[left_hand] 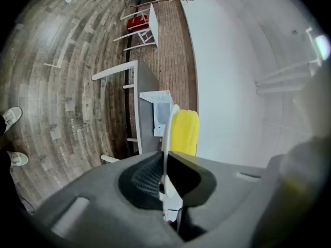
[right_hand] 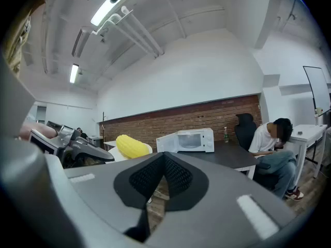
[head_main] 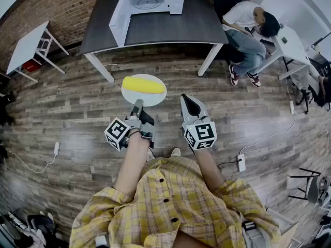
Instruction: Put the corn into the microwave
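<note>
The corn (head_main: 143,84) lies on its side on a white plate (head_main: 155,98), which is held out in the air above the wooden floor (head_main: 77,112), in front of you and short of the table. Your left gripper (head_main: 137,106) is clamped on the near rim of that plate; in the left gripper view the thin white edge (left_hand: 168,133) runs straight between the two pads, with the yellow cob (left_hand: 184,132) just beyond them. Your right gripper (head_main: 189,103) hangs just beside the plate, to its right and not touching it, jaws together with nothing between them. Further ahead, the microwave (head_main: 150,1) stands on the dark table (head_main: 170,27) with its door (head_main: 118,19) swung open to the left. A person (head_main: 248,25) sits bent forward beside the table's right end.
</note>
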`<state>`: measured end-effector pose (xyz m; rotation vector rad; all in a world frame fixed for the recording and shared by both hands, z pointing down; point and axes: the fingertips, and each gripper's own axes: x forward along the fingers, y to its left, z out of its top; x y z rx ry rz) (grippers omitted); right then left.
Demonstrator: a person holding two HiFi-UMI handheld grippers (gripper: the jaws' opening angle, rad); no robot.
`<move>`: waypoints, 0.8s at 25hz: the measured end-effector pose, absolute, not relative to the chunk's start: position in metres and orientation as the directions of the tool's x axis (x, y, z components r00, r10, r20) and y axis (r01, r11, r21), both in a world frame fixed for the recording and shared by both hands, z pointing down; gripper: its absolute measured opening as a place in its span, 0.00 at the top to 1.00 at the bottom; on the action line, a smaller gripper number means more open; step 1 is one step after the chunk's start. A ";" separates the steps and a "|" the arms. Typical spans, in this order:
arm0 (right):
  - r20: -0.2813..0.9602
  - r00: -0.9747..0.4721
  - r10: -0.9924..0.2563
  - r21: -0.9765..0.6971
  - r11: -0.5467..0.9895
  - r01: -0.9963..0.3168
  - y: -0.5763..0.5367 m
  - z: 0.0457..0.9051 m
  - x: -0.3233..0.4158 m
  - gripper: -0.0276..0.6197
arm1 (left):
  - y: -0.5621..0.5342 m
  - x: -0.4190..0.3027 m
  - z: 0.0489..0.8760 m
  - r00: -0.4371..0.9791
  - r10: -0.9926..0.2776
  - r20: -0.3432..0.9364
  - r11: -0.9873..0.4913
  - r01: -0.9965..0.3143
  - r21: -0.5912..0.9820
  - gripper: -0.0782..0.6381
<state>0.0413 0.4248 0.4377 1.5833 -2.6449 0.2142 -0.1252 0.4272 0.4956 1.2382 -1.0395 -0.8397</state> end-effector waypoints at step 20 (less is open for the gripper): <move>0.089 -0.558 -0.825 -0.098 0.550 -0.829 0.438 0.434 0.081 0.95 | 0.457 -0.075 0.493 0.259 -0.955 0.144 0.141 -0.029 0.990 0.87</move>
